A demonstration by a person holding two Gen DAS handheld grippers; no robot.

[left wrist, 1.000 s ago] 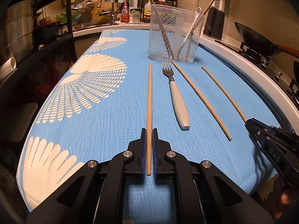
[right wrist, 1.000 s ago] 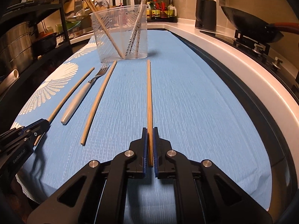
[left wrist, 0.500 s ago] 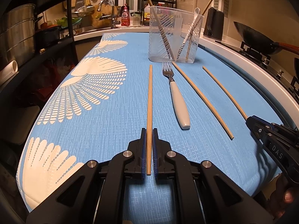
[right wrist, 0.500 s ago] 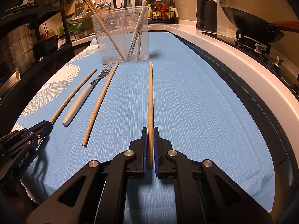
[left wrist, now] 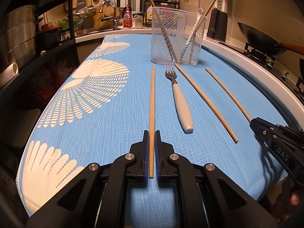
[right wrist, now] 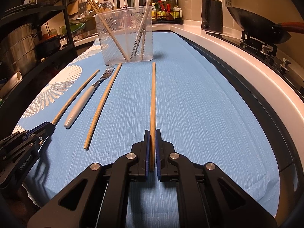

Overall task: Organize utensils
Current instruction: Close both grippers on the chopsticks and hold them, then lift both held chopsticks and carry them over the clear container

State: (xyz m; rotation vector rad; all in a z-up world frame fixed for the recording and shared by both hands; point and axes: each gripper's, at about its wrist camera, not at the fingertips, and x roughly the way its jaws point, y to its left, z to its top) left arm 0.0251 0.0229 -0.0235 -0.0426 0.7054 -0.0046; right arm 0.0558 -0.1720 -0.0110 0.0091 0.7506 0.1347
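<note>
Left wrist view, left to right.

1. Steel stockpot (left wrist: 17,36): upper left, on a dark shelf rack.
2. Blue cloth with white fan print (left wrist: 91,98): covers the worktop across the centre of the frame.
3. Left gripper (left wrist: 151,138): bottom centre, jaws pressed together, pinching the near end of the first chopstick (left wrist: 152,102), which runs straight up the frame over the cloth.
4. Fork with white handle (left wrist: 180,102): centre, flat on the cloth, tines toward the container, just right of the first chopstick.
5. Clear plastic container (left wrist: 176,36): upper centre, upright on the cloth, holding chopsticks and what seems to be a white spoon leaning against its walls.
6. Second chopstick (left wrist: 206,102): right of the fork, flat and loose on the cloth, slanting toward lower right.
7. Third chopstick (left wrist: 228,93): right of centre, its near end in the right gripper (left wrist: 255,122) at the lower right edge.
8. Black wok (left wrist: 260,38): upper right, on the stove.

Right wrist view, left to right.

1. Left gripper (right wrist: 48,126): lower left edge, on the end of the first chopstick (right wrist: 76,95).
2. Fork (right wrist: 85,100) and second chopstick (right wrist: 103,104): left of centre, side by side, apart.
3. Container (right wrist: 125,36): upper centre.
4. Right gripper (right wrist: 152,138): bottom centre, jaws closed tight on the third chopstick (right wrist: 153,98), which points up the frame toward the container.
</note>
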